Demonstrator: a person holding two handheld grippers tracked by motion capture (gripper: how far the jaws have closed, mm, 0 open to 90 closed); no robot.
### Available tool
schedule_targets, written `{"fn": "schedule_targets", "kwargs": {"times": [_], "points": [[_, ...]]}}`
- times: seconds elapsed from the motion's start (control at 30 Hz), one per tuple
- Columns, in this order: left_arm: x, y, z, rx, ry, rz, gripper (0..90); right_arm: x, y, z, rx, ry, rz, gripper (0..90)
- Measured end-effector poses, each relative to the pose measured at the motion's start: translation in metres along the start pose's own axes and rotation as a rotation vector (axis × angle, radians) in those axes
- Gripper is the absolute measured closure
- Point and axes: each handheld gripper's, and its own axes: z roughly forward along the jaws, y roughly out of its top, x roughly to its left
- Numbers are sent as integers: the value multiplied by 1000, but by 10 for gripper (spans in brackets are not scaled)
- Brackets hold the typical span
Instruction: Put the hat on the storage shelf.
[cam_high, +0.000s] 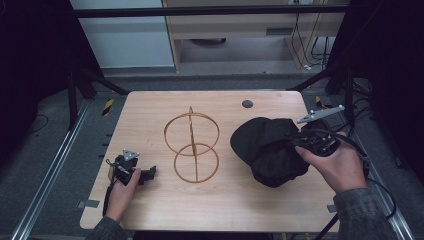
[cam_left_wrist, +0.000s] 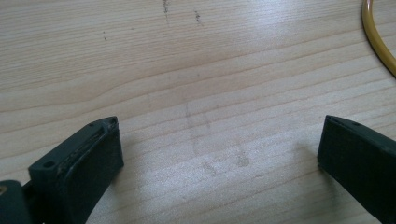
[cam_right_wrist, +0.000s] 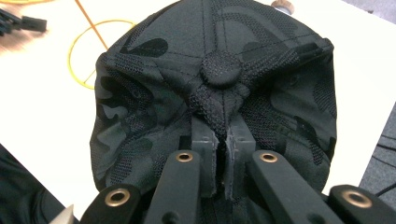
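The right claw (cam_right_wrist: 223, 140) is clamped on the crown of a black cap (cam_high: 267, 147), its two dark jaws pinching a fold of the fabric just below the round covered button on top. The cloth is soft and rumpled, with a faint tone-on-tone camouflage print and patches of coarse mesh weave. In the high view the cap sits at about four o'clock on the pale wood-grain tabletop (cam_high: 150, 107), bunched under the right hand. At the centre stands a thin golden wire stand (cam_high: 192, 147), two round hoops joined by a straight upright rod. At eight o'clock the left claw (cam_left_wrist: 219, 149) rests low over the bare wood, its blocky matte jaws spread wide with nothing between them.
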Motion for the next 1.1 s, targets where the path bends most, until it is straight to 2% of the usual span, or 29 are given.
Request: {"fn": "schedule_targets", "kwargs": {"times": [0.47, 0.6, 0.87, 1.1], "points": [[0, 0, 0, 0, 1, 2, 0, -2, 2, -32, -88, 8, 11, 854], [0, 0, 0, 0, 1, 2, 0, -2, 3, -36, -104, 5, 9, 855], [0, 0, 0, 0, 1, 3, 0, 1, 6, -36, -98, 3, 0, 859], [0, 0, 0, 0, 1, 2, 0, 4, 14, -47, -134, -1, -3, 859]]}}
